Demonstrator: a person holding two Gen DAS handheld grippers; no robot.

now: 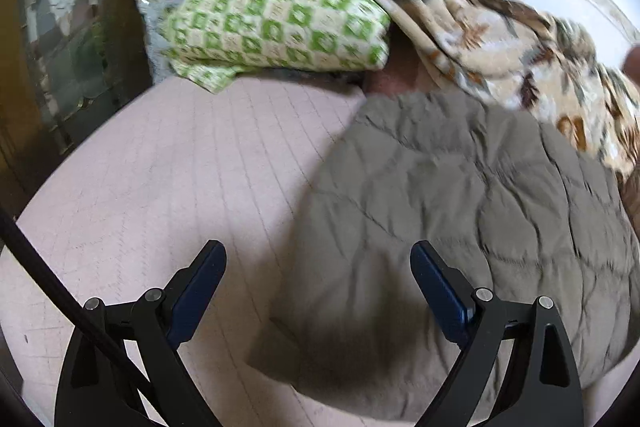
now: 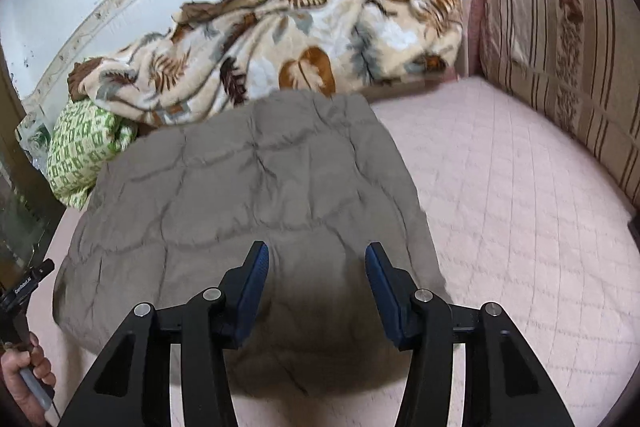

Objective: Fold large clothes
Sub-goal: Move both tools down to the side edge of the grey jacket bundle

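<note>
A grey-brown quilted padded garment [image 1: 460, 211] lies folded on a pink quilted bed cover [image 1: 180, 167]. It also shows in the right wrist view [image 2: 256, 187]. My left gripper [image 1: 318, 259] is open and empty, above the garment's near left edge. My right gripper [image 2: 317, 259] is open and empty, just above the garment's near edge. Neither gripper holds any cloth.
A floral fleece blanket [image 2: 304, 43] is bunched along the wall behind the garment. A green-and-cream checked folded cloth [image 1: 276, 23] lies at the far left. A striped cushion [image 2: 560, 59] stands at the right. The pink cover [image 2: 520, 207] lies bare right of the garment.
</note>
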